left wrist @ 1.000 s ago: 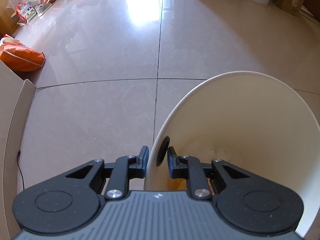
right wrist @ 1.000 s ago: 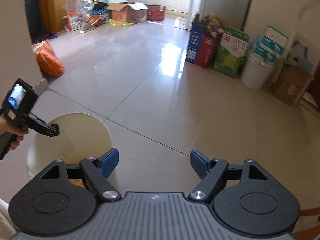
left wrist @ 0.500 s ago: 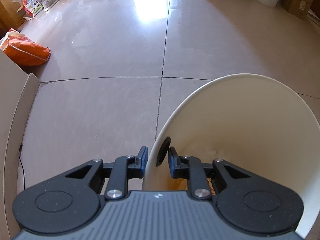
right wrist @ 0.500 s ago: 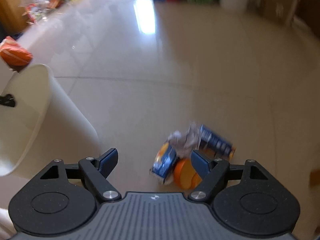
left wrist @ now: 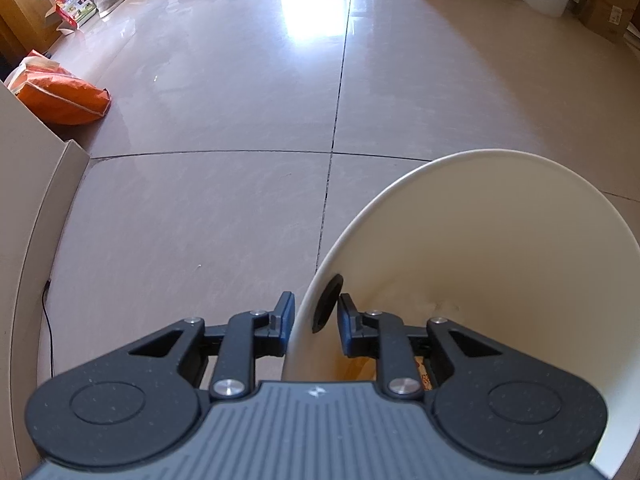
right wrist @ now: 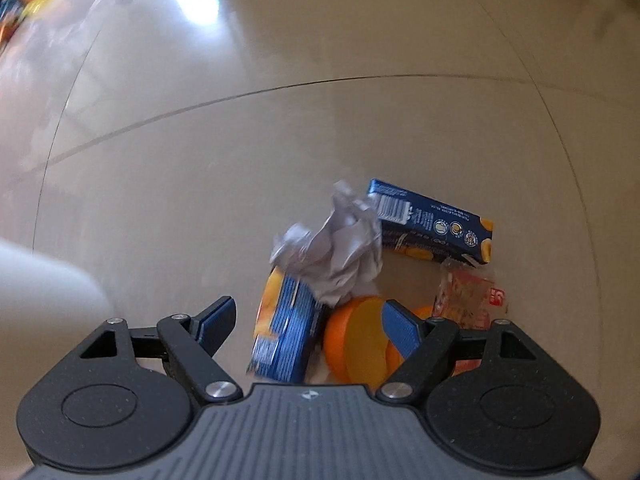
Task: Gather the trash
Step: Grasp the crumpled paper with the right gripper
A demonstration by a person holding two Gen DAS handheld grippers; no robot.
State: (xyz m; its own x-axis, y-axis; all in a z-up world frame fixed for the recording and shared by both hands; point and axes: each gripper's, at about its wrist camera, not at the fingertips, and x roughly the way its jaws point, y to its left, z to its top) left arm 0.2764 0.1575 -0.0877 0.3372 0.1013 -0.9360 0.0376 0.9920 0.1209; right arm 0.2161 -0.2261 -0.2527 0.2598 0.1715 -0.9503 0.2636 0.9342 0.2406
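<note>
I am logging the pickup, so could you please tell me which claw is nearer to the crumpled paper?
Right. The right claw hangs open just short of the crumpled paper; the left claw grips the bin rim.

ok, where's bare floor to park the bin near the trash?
Bare tile left of the trash pile, between the bin and the upright blue carton; also beyond the crumpled paper. It is crowded around the orange lid, flat blue carton and clear wrapper.

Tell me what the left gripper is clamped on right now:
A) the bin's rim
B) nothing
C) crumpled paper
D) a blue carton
A: in the left wrist view the left gripper has one finger outside and one inside the rim of the cream bin, pinching its wall.
</note>
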